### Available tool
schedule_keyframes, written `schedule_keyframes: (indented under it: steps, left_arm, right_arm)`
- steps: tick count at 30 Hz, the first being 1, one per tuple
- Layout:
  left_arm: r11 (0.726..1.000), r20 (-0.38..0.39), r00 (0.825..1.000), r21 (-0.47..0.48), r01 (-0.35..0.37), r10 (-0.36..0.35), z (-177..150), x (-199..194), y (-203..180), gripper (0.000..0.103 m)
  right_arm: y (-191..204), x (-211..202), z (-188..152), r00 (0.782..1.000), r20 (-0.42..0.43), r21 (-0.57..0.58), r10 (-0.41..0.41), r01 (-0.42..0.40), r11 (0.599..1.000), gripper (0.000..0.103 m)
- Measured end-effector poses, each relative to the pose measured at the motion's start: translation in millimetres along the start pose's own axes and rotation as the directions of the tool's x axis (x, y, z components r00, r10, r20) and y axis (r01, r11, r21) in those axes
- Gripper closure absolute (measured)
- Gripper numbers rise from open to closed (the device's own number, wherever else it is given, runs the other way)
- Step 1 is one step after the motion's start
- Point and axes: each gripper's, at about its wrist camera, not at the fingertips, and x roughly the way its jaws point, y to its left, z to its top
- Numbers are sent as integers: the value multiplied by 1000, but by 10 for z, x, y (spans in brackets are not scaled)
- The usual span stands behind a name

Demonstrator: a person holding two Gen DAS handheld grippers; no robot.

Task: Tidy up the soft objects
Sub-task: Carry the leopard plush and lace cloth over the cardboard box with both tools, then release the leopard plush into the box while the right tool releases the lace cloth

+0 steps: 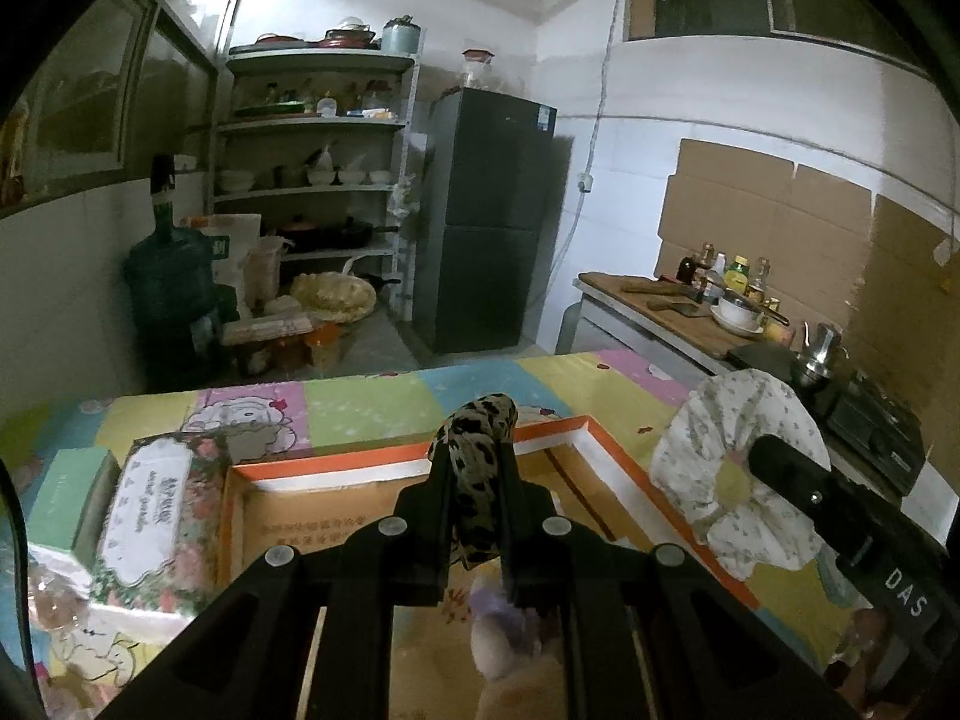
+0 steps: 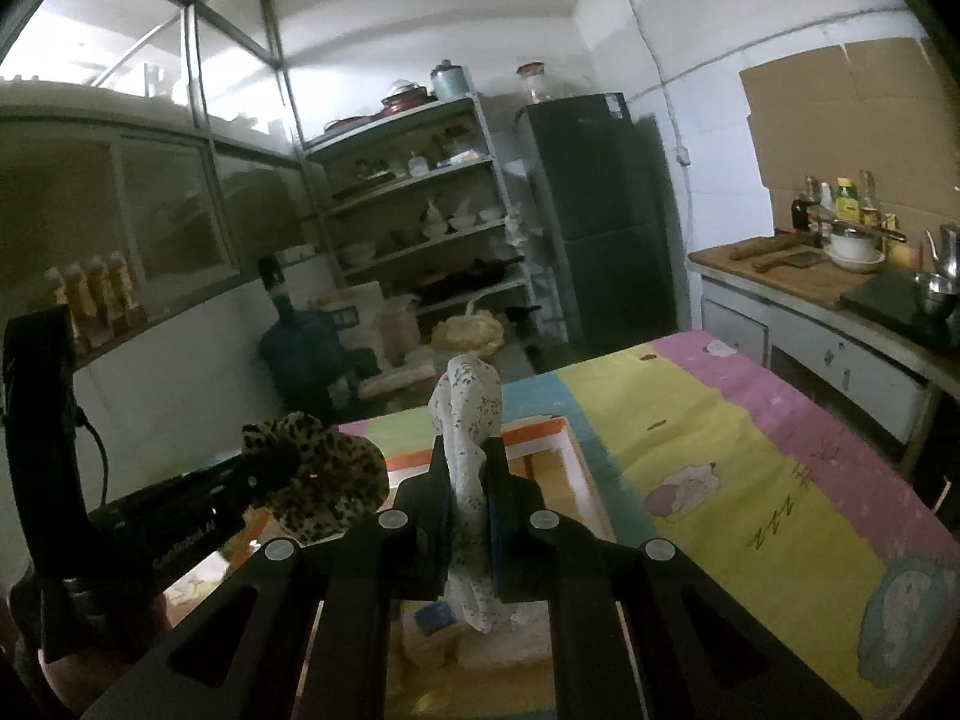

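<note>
Leopard-print scrunchie [image 1: 477,468] runs lengthwise along the left claw [image 1: 477,450], top loop poking up past the fingertips, tail hanging below the jaws. White floral scrunchie [image 2: 468,480] stands near upright in the right claw [image 2: 471,450], loop at top, loose end drooping under. Both claws are clenched on their scrunchies, held above an open orange-rimmed cardboard box [image 1: 606,450]. The box sits on a worktop with a pastel cartoon cover [image 2: 720,420], a floral tissue box [image 1: 156,516] just left of it. Kitchen behind: metal shelf rack [image 1: 318,180], dark fridge [image 1: 492,216], blue water jug [image 1: 168,276], wooden counter [image 2: 798,276] at right.
</note>
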Motion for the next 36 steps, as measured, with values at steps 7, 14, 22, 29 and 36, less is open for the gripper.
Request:
schedule_keyframes:
  steps: [7, 14, 22, 29, 36]
  left_arm:
    - [1000, -33, 999, -11, -22, 21, 37, 298, -45, 90]
    - [999, -68, 997, -11, -40, 39, 16, 473, -43, 91]
    - [999, -116, 992, 9, -45, 46, -30, 634, -86, 91]
    - [999, -150, 988, 10, -46, 47, -77, 733, -91, 91]
    - [1000, -185, 982, 8, -24, 25, -100, 801, -96, 91]
  right_arm:
    - [-116, 266, 38, 1000, -28, 5, -2, 2, 1000, 94]
    - [-159, 530, 18, 998, -65, 9, 7, -6, 1000, 94]
    - [-152, 722, -45, 994, -109, -4, 23, -23, 1000, 94]
    - [-140, 879, -116, 987, -158, -11, 42, -44, 999, 93]
    - [-110, 995, -185, 974, -214, -14, 77, -82, 997, 91]
